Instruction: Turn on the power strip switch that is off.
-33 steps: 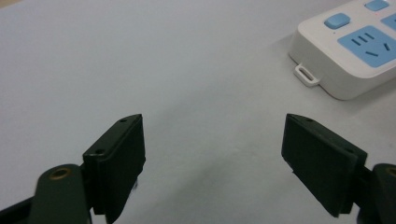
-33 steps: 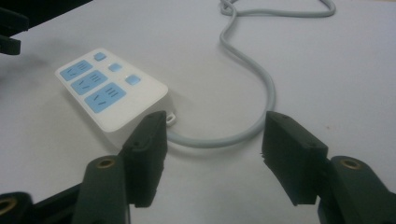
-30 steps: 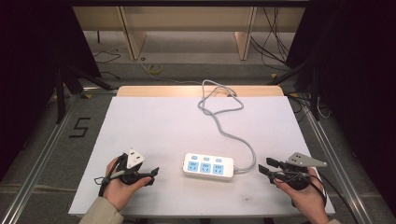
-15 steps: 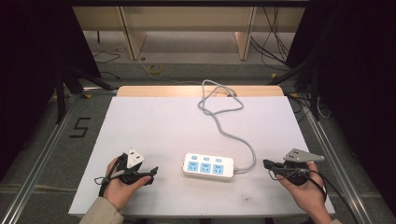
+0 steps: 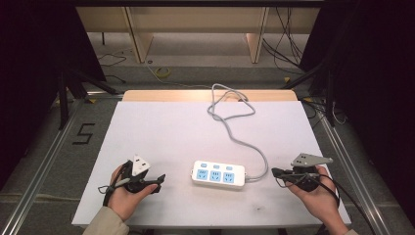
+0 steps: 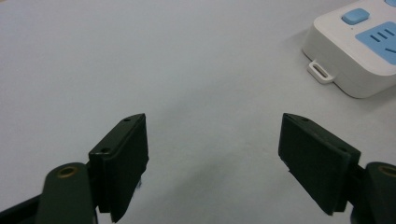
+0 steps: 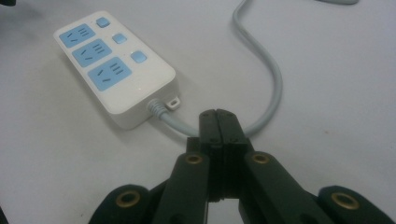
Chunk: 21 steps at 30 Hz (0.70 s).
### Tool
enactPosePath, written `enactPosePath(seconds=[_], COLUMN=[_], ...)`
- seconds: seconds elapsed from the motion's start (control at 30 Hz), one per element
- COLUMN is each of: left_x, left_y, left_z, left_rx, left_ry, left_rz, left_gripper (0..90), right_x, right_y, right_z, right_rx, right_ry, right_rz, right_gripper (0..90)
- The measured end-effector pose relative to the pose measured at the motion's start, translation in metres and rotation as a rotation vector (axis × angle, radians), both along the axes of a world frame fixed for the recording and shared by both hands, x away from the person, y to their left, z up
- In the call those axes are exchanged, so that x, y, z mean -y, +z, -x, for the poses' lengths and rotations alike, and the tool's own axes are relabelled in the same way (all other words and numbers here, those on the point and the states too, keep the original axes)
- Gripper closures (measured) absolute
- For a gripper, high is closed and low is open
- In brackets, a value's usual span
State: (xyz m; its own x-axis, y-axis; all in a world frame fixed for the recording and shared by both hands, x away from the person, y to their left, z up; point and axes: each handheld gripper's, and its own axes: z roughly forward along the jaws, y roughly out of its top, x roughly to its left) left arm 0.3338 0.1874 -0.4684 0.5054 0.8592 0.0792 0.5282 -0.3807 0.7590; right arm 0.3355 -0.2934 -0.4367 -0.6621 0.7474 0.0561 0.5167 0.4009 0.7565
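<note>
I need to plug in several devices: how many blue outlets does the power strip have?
3. They sit in a row along the power strip: one nearest the cable end, one in the middle, one at the far end. Each has a small blue switch beside it.

Digit "5" (image 5: 83,133) marked in black on the grey floor left of the table (image 5: 161,127). Nothing else legible.

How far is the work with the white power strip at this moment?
Nothing looks done yet: the power strip lies flat on the table, its sockets free and its cord looped behind. In hand: the right tool has just been closing, jaws together on nothing, beside the cord. The left tool is open over bare table. Reaching and gripping the strip remain.
</note>
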Motion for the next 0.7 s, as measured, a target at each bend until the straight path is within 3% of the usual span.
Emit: enactPosePath(seconds=[0.7], left_x=[0.000], left_y=[0.001], left_z=[0.000], left_rx=[0.010], left_ry=[0.005], left_rz=[-0.008], left_gripper=[24.2], right_x=[-0.016], right_y=[0.008], right_z=[-0.008], right_rx=[-0.023], right_ry=[0.036], right_rz=[0.038], right_gripper=[90.0])
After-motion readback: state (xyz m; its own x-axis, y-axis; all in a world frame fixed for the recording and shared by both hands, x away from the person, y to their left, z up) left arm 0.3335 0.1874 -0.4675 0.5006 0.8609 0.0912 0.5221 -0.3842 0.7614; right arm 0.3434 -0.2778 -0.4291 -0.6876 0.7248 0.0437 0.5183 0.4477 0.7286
